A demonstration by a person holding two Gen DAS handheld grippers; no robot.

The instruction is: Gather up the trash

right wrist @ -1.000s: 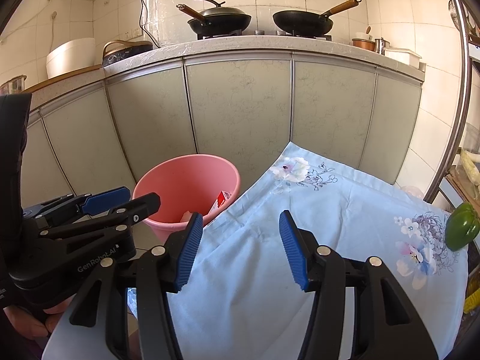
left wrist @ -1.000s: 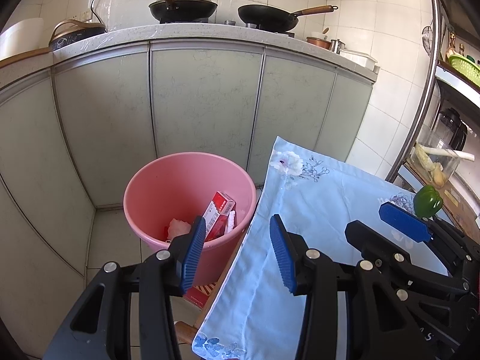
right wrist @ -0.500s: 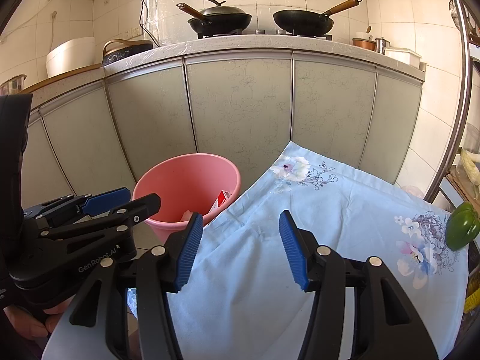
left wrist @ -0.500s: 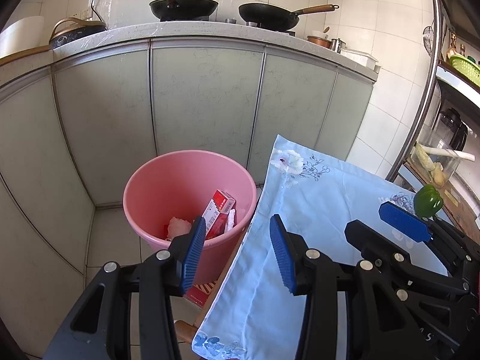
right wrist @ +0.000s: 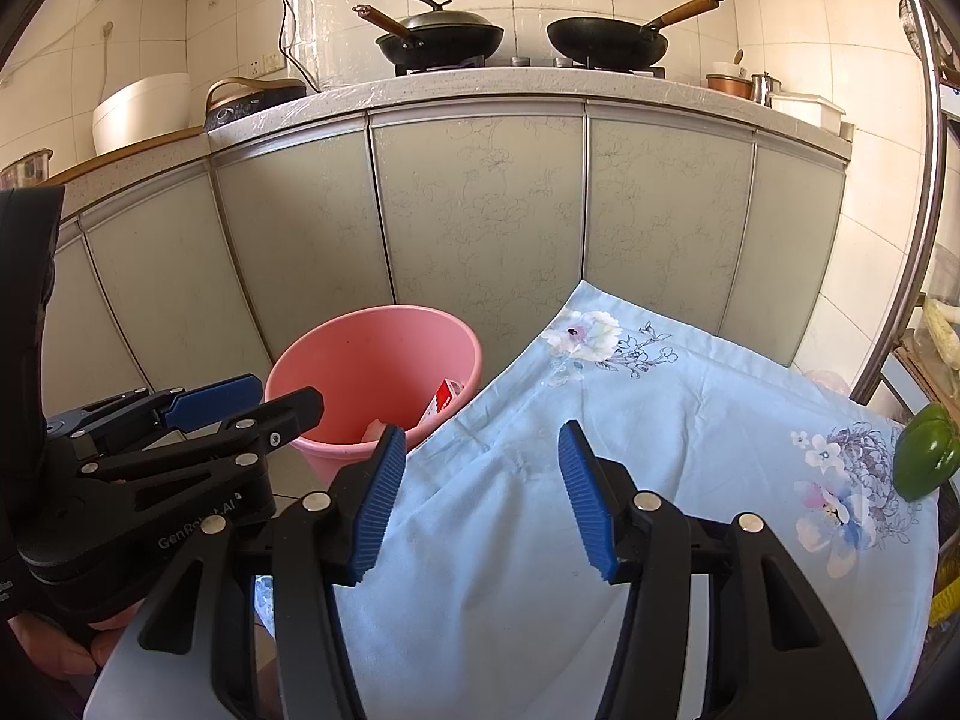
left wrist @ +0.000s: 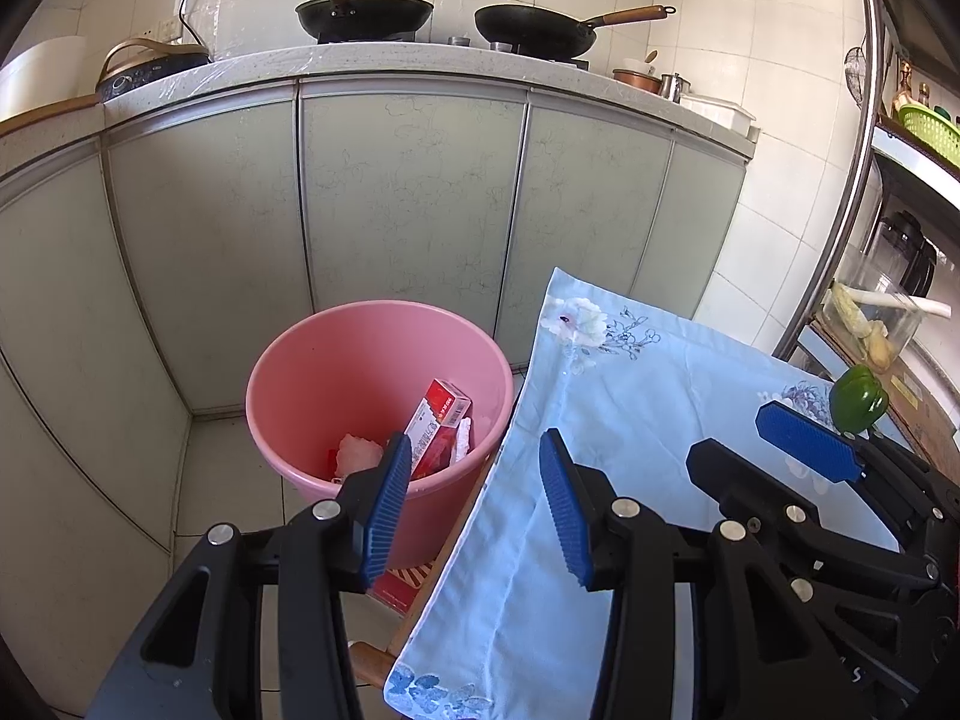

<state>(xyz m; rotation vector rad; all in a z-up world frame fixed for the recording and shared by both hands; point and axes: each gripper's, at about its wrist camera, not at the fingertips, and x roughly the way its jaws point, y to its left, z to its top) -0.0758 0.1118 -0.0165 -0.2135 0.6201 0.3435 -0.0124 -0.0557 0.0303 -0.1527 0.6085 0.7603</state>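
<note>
While grippers idle, pink bucket [left wrist: 312,396] holds red carton [left wrist: 437,429], white wad [left wrist: 359,451]

Both wrist cameras look forward and down from close above the table [left wrist: 630,420]; each shows the bucket [right wrist: 336,372] at 11 o'clock.

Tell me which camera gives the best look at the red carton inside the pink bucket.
The left wrist view: it looks down into the pink bucket and shows most of the red carton. The right wrist view shows only the carton's top corner above the bucket rim.
</note>
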